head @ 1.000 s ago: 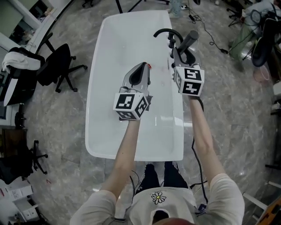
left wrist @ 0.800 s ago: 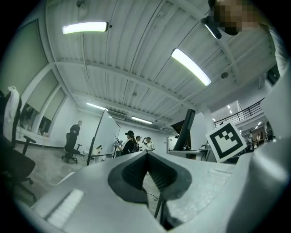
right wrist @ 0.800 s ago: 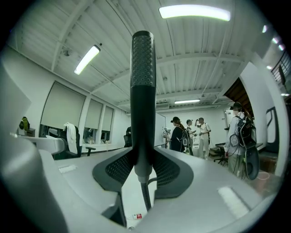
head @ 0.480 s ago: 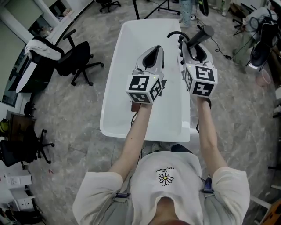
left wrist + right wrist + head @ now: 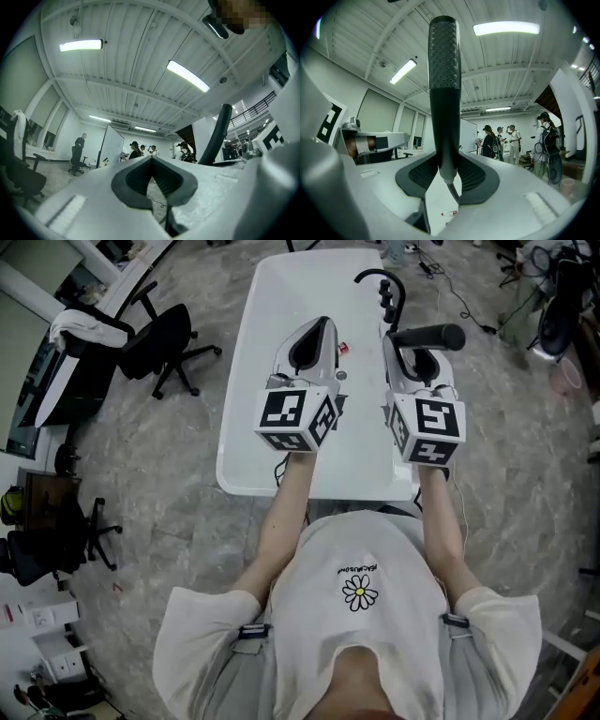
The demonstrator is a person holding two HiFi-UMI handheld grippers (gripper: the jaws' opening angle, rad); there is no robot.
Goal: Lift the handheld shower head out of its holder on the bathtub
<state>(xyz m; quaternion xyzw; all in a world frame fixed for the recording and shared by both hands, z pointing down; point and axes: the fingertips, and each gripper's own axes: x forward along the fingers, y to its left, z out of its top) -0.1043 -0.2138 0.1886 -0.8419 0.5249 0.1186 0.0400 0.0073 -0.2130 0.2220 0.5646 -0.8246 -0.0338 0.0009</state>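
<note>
Right claw (image 5: 416, 345) is closed on the black shower head (image 5: 439, 336), gripping it by the lower end of its handle. In the head view the shower head lies crosswise in the upper right of the frame, over the right rim of the white bathtub (image 5: 281, 296), with its free end pointing toward the frame's right edge. In the right gripper view the claw's (image 5: 446, 161) two dark pads press against either side of the handle, and the shower head (image 5: 443, 70) rises straight up the middle of the frame with its dotted face toward the camera. A dark hose (image 5: 452, 192) leaves the handle's lower end just beneath the pads.

Left claw (image 5: 317, 334) is held over the bathtub's middle, to the left of the right claw and apart from it. In the left gripper view its tips (image 5: 151, 159) meet with nothing between them, and the shower head (image 5: 218, 133) shows as a dark bar at the right of the frame.

A curved black faucet (image 5: 379, 279) stands on the bathtub's rim near the top of the head view, beyond the right claw. A black office chair (image 5: 169, 357) stands on the floor at the upper left.
</note>
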